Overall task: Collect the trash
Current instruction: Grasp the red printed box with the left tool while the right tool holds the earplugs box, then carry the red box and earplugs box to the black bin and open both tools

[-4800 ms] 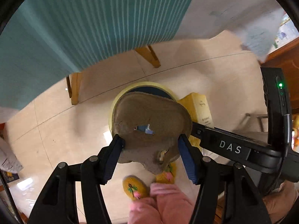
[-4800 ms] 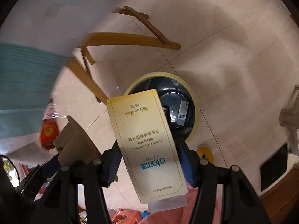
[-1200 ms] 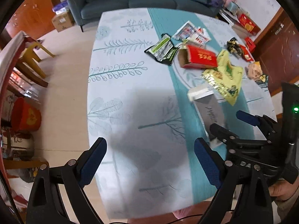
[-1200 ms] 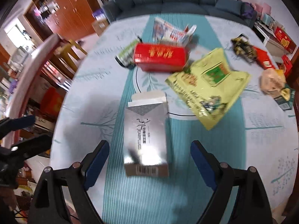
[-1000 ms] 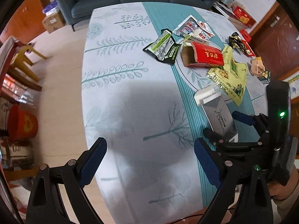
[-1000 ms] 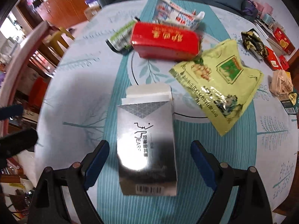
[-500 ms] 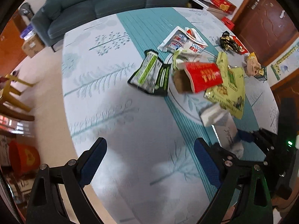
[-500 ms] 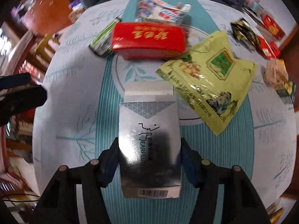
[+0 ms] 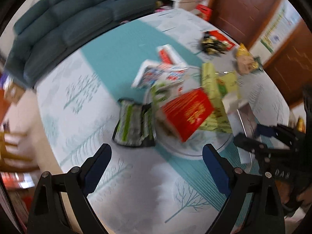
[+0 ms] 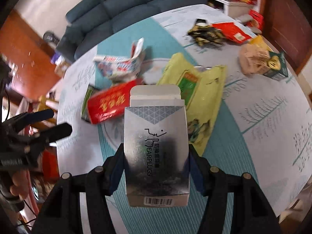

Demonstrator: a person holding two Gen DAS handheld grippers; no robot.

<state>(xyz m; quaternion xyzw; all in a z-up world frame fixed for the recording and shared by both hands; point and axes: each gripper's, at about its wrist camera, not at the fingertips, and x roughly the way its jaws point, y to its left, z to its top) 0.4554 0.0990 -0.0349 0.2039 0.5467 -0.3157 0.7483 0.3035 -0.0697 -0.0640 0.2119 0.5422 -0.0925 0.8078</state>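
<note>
Trash on the round desk [image 9: 120, 177], cloth-covered, pale with tree prints and a teal stripe through the middle. Step in hand: right claw has one piece, left claw is lining up for the next.

Left to right:
- Left claw [image 9: 156, 167]: jaws wide, nothing between them, hovering over bare cloth near the front edge of the desk. Just ahead lies the green-black wrapper [image 9: 134, 125], flat crinkly foil pouch, limp. View is motion-blurred, detail is soft.
- Red carton [image 9: 187, 115], rigid card box with gold print, one end looks open, lying on its side around mid-desk, touching the wrapper's right side.
- White printed pack [image 10: 120, 65], torn open and crumpled, behind the red carton.
- Yellow bag [image 10: 195, 78], glossy plastic, flat and wrinkled, right of centre.
- Right claw [image 10: 156, 173]: pads pressed on both long sides of the silver earplug box [image 10: 156, 146], thin metallic card, top flap open, barcode end toward the camera. Box appears lifted clear of the cloth.
- Black-gold wrapper [image 10: 204, 33] and beige bag [image 10: 253, 58] near the far right edge.

Next, my read: carry the silver box to a bin (none in view). Left claw needs to drop low and pinch the foil pouch by an edge; flat film is likely to slip or fold.
</note>
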